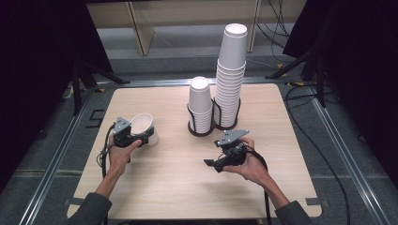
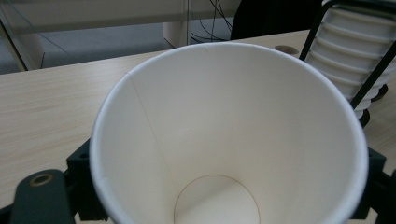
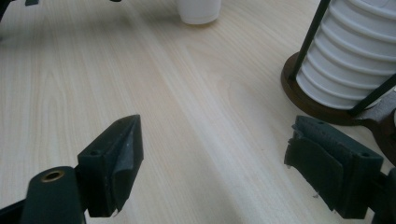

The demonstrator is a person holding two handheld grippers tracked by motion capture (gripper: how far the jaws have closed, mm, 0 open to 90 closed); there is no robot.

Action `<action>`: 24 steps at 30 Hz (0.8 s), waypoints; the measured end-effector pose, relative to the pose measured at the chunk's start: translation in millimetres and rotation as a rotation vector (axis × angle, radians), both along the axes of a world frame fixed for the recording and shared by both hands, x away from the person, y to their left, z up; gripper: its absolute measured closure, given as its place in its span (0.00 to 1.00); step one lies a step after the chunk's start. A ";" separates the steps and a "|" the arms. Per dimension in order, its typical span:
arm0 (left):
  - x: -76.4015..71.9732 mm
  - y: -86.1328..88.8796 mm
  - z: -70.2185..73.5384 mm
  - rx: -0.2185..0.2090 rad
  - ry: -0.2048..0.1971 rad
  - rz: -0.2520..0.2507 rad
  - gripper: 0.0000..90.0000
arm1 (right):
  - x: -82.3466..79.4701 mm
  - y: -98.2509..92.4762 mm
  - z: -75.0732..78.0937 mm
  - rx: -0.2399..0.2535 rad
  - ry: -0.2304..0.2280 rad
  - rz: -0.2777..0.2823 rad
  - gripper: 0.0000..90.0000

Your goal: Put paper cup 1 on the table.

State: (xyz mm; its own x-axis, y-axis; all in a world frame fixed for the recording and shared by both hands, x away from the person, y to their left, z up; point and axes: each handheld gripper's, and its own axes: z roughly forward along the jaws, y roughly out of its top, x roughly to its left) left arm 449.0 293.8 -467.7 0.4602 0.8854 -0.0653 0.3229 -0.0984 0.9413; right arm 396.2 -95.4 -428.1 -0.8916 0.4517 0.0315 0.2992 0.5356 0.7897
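A single white paper cup (image 1: 143,124) stands on the table at the left, mouth up and tilted toward the person. My left gripper (image 1: 143,137) is shut on its lower wall. In the left gripper view the cup's open mouth (image 2: 229,140) sits between the black fingers (image 2: 84,182), which press on both sides. My right gripper (image 1: 213,163) is held in the person's right hand at centre right. It points left, low over the wood, and is open (image 3: 215,168) with nothing between its jaws.
Two stacks of white cups stand in black wire holders at the table's far middle: a short stack (image 1: 200,105) and a tall stack (image 1: 231,75). The short stack's brown base (image 3: 308,100) lies just right of my right gripper. Cables trail over the floor on the right.
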 end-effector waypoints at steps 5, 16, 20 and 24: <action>1.7 -1.2 -1.5 0.003 -0.015 -0.013 0.16 | -0.3 -0.7 0.1 0.005 0.000 0.003 0.20; 2.4 -1.7 -7.0 0.003 -0.042 -0.032 0.15 | -1.4 1.2 -0.9 -0.001 0.006 0.008 0.20; 3.9 -2.7 -14.9 0.028 -0.026 -0.053 0.16 | -1.3 1.0 -0.8 0.000 0.006 0.008 0.20; 5.3 0.7 -20.1 0.027 -0.018 -0.076 0.16 | -1.0 -0.1 -0.1 -0.003 -0.004 0.013 0.20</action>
